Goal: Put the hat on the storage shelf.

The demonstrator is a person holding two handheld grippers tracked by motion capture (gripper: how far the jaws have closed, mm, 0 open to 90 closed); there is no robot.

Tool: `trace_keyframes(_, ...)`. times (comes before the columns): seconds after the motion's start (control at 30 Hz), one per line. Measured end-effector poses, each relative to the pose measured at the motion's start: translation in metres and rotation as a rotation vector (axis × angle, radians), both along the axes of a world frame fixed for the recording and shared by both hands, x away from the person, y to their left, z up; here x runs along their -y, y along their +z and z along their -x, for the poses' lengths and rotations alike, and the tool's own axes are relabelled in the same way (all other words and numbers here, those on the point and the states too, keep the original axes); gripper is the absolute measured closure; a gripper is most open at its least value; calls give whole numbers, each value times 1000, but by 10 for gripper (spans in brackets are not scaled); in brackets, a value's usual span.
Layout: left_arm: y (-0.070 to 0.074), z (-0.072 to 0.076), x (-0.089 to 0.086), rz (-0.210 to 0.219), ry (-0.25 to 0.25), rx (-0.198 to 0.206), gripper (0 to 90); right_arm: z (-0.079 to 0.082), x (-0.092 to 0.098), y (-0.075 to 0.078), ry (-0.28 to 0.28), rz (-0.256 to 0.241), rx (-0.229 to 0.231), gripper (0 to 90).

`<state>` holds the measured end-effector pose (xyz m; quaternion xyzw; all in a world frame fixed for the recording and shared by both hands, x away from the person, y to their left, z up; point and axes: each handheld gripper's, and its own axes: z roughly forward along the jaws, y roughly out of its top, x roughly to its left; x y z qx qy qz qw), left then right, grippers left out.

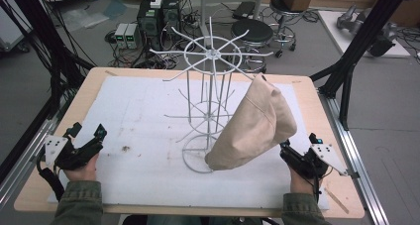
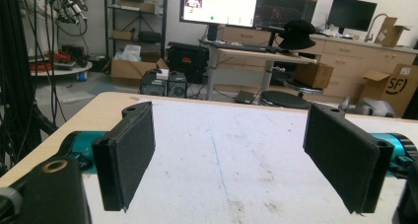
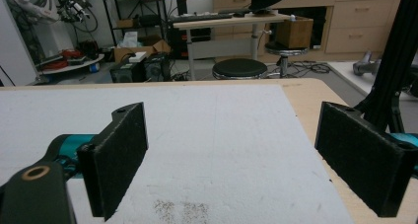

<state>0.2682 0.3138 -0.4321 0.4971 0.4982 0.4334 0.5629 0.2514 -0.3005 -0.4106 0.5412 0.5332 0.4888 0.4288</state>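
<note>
Grippers: left gripper and right gripper rest at the table's near corners, jaws wide apart, empty.
Hat: beige bucket hat hangs on wire rack, mid-table.
Approach: we'd grasp its brim squarely.

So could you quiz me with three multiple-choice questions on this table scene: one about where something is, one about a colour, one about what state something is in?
1. Where does the beige cloth bag hang?
A. on the white wire rack
B. flat on the floor
C. from the left gripper

2. What colour is the mat covering the wooden table?
A. black
B. white
C. green

3. How do the jaws of the right gripper stand?
A. shut on the bag
B. shut on nothing
C. wide open

Answers:
1 A, since the bag drapes from a rack arm in the high view.
2 B, the mat is white with a few smudges.
3 C, its two black pads stand far apart with bare mat between them.
</note>
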Motion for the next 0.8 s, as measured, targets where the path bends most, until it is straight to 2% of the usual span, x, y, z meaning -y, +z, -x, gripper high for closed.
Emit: trace_keyframes(0.8, 0, 0, 0, 0, 1, 0, 202, 0, -1, 0, 2, 0, -3, 120)
